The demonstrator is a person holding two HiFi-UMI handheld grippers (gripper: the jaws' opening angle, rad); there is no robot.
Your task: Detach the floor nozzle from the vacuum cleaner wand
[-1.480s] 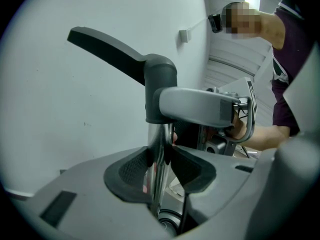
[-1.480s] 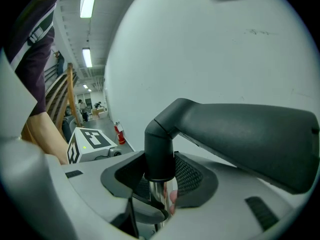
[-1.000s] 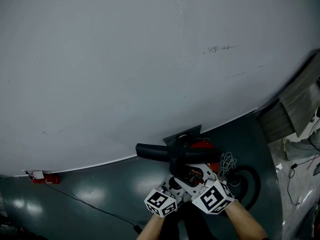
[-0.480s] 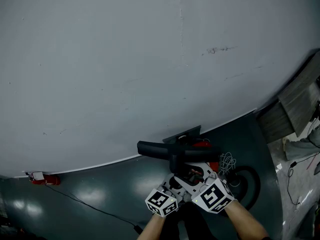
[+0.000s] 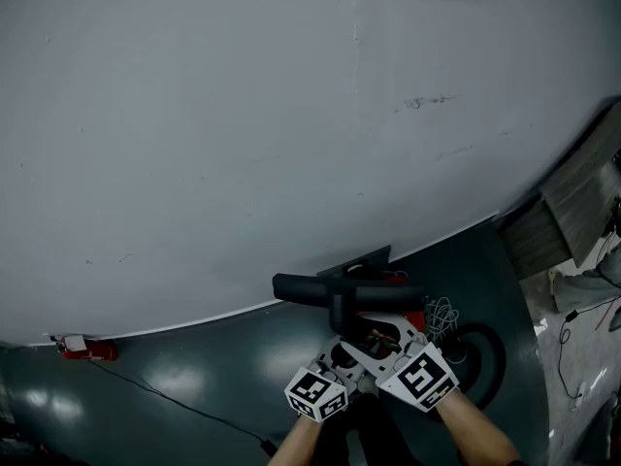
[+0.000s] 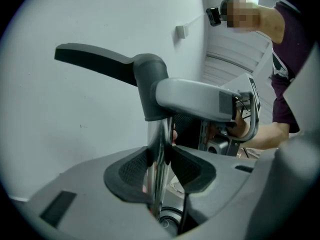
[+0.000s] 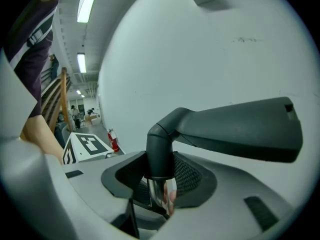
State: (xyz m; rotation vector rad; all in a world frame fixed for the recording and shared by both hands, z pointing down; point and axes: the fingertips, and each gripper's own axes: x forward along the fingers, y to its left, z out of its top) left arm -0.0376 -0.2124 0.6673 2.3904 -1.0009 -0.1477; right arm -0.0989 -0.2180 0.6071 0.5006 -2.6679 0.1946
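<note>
The black floor nozzle (image 5: 340,294) lies crosswise just above both grippers, near the foot of the wall. In the left gripper view its dark neck (image 6: 150,86) sits on the chrome wand (image 6: 157,149), and my left gripper (image 6: 159,166) is shut on that wand just below the neck. In the right gripper view the nozzle head (image 7: 235,129) reaches to the right. My right gripper (image 7: 160,176) is shut on the neck's black collar (image 7: 160,151), with chrome showing beneath. In the head view the left gripper (image 5: 340,357) and the right gripper (image 5: 374,343) stand side by side.
The pale wall (image 5: 291,115) fills the view's upper part above a dark green floor (image 5: 194,367). The red vacuum body (image 5: 398,304), a white cable coil (image 5: 441,314) and a black hose loop (image 5: 490,357) lie beside the grippers. A red extinguisher (image 5: 82,348) lies far left. Wooden steps (image 5: 572,202) stand at the right.
The nozzle and both grippers have drifted slightly to the right and a little down in the head view. Both grips look the same.
</note>
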